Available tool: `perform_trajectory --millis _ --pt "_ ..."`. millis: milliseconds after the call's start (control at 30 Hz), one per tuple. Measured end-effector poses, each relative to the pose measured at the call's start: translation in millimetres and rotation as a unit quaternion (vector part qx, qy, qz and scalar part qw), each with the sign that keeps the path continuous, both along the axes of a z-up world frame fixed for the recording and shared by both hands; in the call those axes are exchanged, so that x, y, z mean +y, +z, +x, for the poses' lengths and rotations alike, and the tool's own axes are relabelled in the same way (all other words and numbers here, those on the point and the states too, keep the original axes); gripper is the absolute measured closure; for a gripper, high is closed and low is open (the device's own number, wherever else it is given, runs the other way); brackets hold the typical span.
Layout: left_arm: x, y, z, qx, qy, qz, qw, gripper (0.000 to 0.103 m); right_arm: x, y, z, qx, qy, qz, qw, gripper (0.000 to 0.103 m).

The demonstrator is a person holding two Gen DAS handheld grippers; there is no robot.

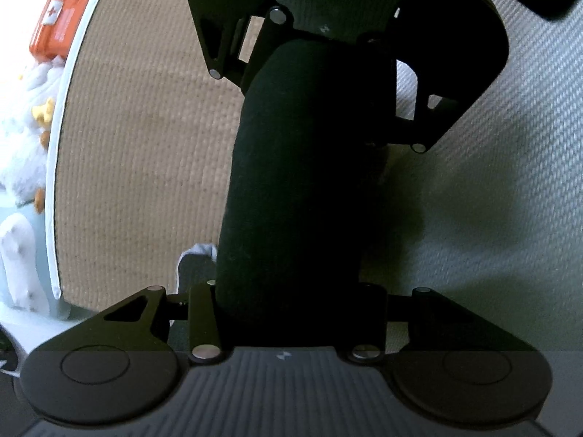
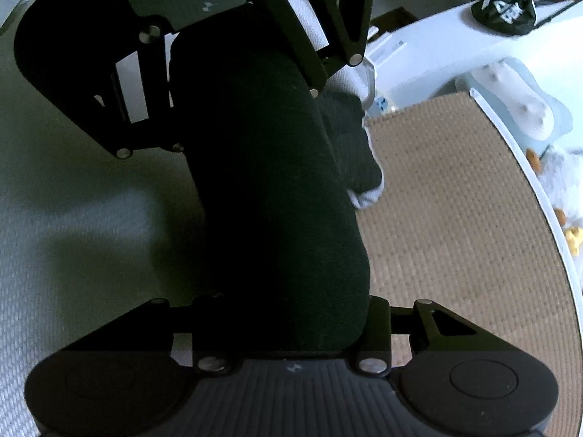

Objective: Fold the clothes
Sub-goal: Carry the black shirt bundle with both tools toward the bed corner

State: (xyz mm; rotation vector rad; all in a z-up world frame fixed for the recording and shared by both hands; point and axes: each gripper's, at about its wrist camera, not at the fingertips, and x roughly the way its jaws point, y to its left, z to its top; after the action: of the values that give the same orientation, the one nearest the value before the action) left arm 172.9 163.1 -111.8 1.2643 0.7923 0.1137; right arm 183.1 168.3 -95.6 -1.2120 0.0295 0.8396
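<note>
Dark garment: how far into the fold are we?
Done: hard to judge; only a rolled-looking span of the dark garment shows. In hand: the left gripper and right gripper each have that span between their jaws, stretched from one to the other above the grey cover and woven mat. Left: laying it down and finishing the fold; no folded stack is in view.

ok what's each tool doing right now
left tool: closed on the dark garment.
right tool: closed on the same dark garment.
</note>
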Motion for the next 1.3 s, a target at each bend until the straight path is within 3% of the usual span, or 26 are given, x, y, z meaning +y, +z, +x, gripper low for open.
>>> perform_trajectory --millis 700,1300 --pt "57.7 10.3 -32.9 -0.002 0.036 0.021 0.9991 0.056 71.8 14.5 -7.1 -0.005 0.043 0.009 0.999 0.059" --pt "103.1 42.2 -15.7 -0.041 0.048 0.053 0.9966 0.056 121.1 51.1 17.3 -0.048 0.058 0.018 0.997 0.06"
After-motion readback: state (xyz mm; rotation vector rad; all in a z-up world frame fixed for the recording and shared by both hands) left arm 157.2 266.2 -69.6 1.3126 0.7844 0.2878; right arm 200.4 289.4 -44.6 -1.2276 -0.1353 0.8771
